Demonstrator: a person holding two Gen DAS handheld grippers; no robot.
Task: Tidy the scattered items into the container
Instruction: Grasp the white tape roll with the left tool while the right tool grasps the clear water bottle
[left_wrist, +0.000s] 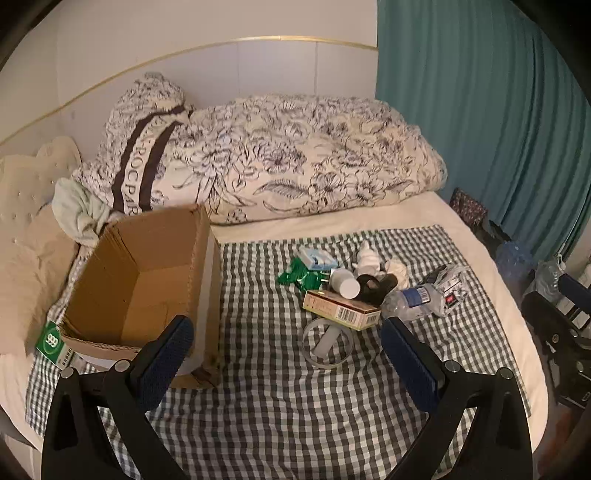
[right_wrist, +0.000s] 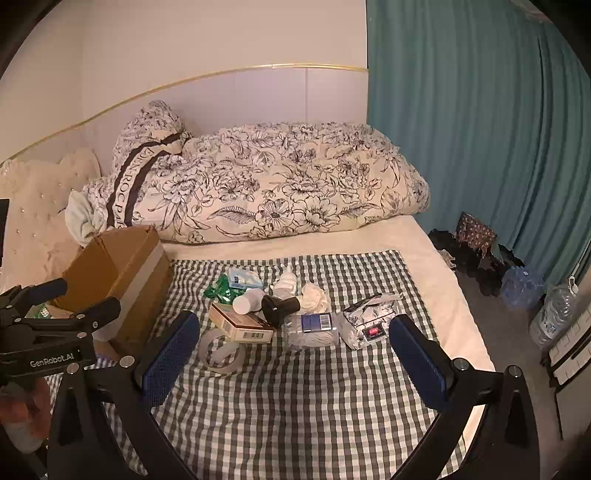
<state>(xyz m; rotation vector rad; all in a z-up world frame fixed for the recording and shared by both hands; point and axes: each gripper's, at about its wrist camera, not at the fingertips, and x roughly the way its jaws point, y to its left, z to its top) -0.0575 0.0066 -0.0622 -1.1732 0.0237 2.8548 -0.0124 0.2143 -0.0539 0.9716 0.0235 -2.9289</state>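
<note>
An open brown cardboard box stands on the checked cloth at the left, nothing visible inside. Right of it lies a heap: a barcoded carton, a white bottle, a black cup-shaped item, a green packet, a crushed plastic bottle, a silvery pouch and a clear tape ring. My left gripper hangs open above the cloth, short of the ring. My right gripper is open too, near the plastic bottle and the pouch. The left gripper's body shows beside the box.
A rolled floral duvet lies across the back of the bed. A green "999" carton lies left of the box. A cream pillow is at far left. Teal curtain, bags and water bottles crowd the floor on the right.
</note>
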